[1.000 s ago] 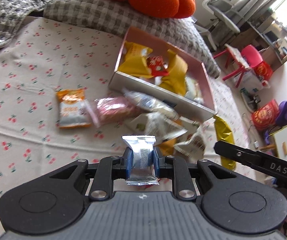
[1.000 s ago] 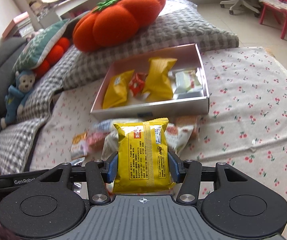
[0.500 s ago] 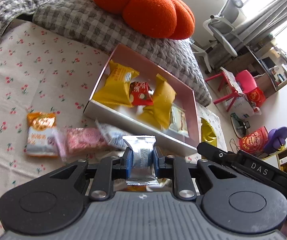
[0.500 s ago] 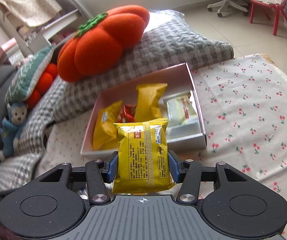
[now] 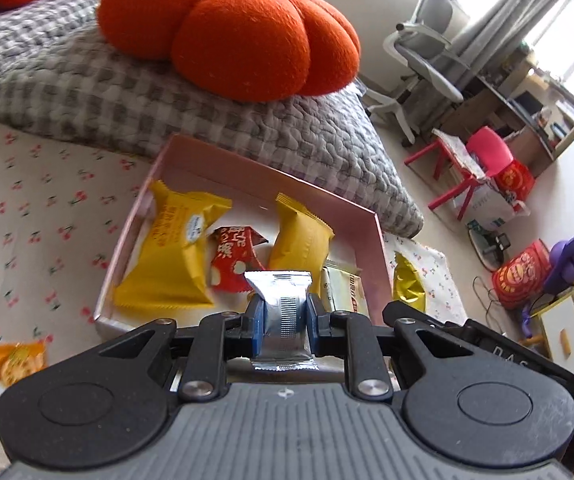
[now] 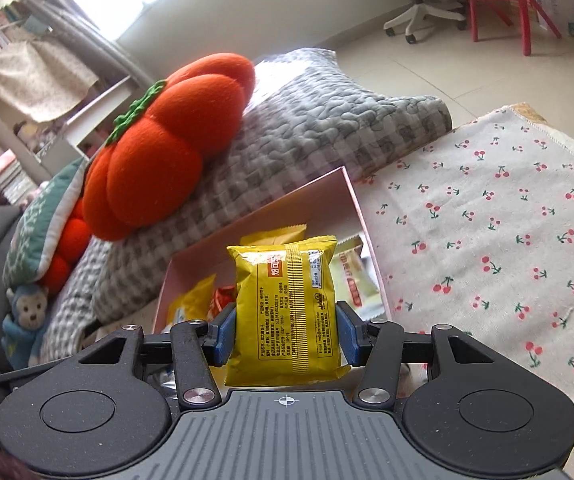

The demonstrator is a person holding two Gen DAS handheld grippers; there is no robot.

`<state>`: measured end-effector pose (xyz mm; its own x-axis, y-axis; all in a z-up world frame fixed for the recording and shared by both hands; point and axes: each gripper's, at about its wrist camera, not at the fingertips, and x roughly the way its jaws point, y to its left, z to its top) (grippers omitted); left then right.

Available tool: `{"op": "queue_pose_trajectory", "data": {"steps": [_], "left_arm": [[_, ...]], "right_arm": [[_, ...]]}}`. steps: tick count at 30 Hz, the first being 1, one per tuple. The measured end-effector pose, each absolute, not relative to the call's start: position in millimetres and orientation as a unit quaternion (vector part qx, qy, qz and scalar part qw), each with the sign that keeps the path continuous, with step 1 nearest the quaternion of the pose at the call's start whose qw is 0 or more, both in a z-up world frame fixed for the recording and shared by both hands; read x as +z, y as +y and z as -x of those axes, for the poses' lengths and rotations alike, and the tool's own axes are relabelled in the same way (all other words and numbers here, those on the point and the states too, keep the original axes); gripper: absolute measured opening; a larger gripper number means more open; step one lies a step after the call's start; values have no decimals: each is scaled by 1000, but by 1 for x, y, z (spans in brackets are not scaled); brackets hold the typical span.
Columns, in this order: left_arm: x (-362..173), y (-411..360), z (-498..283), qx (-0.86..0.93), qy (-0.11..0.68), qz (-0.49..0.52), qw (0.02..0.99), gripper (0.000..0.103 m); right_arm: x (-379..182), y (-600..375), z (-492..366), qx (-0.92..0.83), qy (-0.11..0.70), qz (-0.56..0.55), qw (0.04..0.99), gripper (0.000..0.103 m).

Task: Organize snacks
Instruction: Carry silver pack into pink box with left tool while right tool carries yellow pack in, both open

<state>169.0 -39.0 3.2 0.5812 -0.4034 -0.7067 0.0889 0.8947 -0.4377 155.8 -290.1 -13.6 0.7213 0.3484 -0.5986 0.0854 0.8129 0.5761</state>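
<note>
Both our grippers have closed in on the pink box (image 5: pixel 379 248); left gripper (image 5: pixel 285 316) clamps a silver packet (image 5: pixel 283 312), right gripper (image 6: pixel 285 330) clamps a yellow packet (image 6: pixel 287 304).

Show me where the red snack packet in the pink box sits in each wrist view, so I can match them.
Left wrist: red packet lies mid-frame in the pink box, between two yellow packets, just above the left gripper.
Right wrist: only a sliver of it shows, lower centre, left of the yellow packet in the right gripper.
Shared landmark: orange pumpkin cushion behind the box.
</note>
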Motion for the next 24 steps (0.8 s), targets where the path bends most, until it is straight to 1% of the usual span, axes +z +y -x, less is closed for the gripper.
{"op": "queue_pose_trajectory", "data": {"steps": [8, 16, 17, 19, 20, 21, 24], "left_arm": [[-19, -51, -189, -120, 491, 155, 849, 19], [-27, -52, -188, -116, 498, 147, 847, 20], [-26, -51, -188, -115, 497, 146, 847, 20], [-24, -51, -186, -110, 495, 141, 850, 30], [-24, -51, -185, -113, 493, 139, 851, 42], [-23, -50, -185, -117, 492, 139, 851, 48], [-22, -51, -182, -119, 490, 135, 853, 51]], "right_arm": [[-29, -294, -163, 61, 364, -301, 880, 50], [-35, -289, -166, 64, 369, -298, 878, 51], [-34, -288, -165, 65, 368, -296, 879, 53], [-31, -286, -164, 64, 365, -290, 882, 55], [-29, -286, -164, 63, 365, -289, 883, 64], [-27, -286, -163, 63, 363, -289, 884, 71], [-21, -285, -160, 67, 358, -284, 887, 72]]}}
